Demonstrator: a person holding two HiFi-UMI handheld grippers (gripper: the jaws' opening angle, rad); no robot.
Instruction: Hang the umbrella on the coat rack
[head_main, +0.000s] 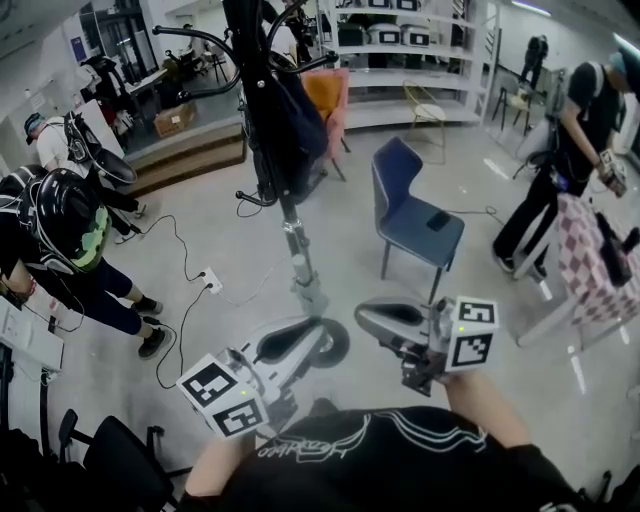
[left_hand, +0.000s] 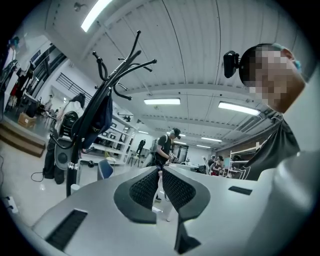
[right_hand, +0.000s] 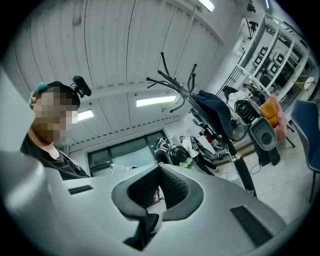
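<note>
Coat rack (head_main: 298, 255) stands ahead of us w/ the dark umbrella (head_main: 285, 130) hanging off an upper arm, close beside the pole. We judge the hang done. Left gripper (left_hand: 161, 172) & right gripper (right_hand: 159, 170): jaws together, nothing btwn. Nothing left but backing away.

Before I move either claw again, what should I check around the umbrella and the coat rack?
1. Is the dark navy folded umbrella on the black metal coat rack? It hangs against the pole: ok.
2. Is its catch on a hook secure? The contact point is not visible: cannot tell.
3. Is the left claw free? It is shut, with nothing between the jaws: ok.
4. Is the right claw free? It is shut and empty: ok.
5. Are both claws apart from the rack? The head view shows a gap: ok.
6. Is the blue chair out of the way? It stands to the right of the rack, touching nothing: ok.
</note>
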